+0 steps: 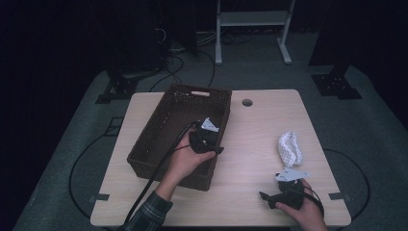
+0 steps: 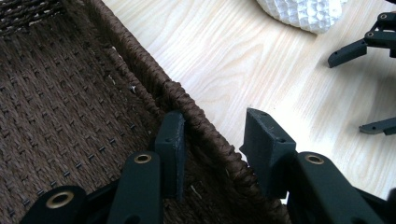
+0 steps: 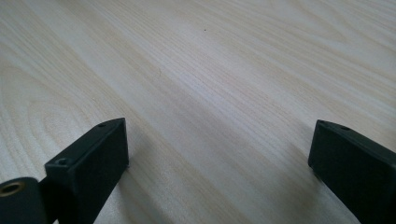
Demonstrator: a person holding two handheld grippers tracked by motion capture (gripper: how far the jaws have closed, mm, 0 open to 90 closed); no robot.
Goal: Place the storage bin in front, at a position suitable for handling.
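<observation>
A dark brown woven basket [image 1: 144, 144] stands on the left half of the light wooden table [image 1: 260, 125]. My left gripper [image 1: 214, 147] is at the basket's right wall near its front corner. In the left gripper view its jaws straddle that woven wall [image 2: 187, 100]: one pad sits inside against the weave, the other stands outside with a strip of table showing between it and the wall, so the left gripper [image 2: 215, 135] is open. My right gripper [image 1: 269, 197] rests low near the front right, and in the right gripper view [image 3: 219, 140] it is open over bare wood.
A crumpled white waffle-weave cloth [image 1: 289, 148] lies on the table just beyond the right gripper; its edge shows in the left gripper view [image 2: 303, 11], with the right gripper's black jaws [image 2: 350, 93] nearby. A round cable hole [image 1: 247, 102] sits at the table's far edge.
</observation>
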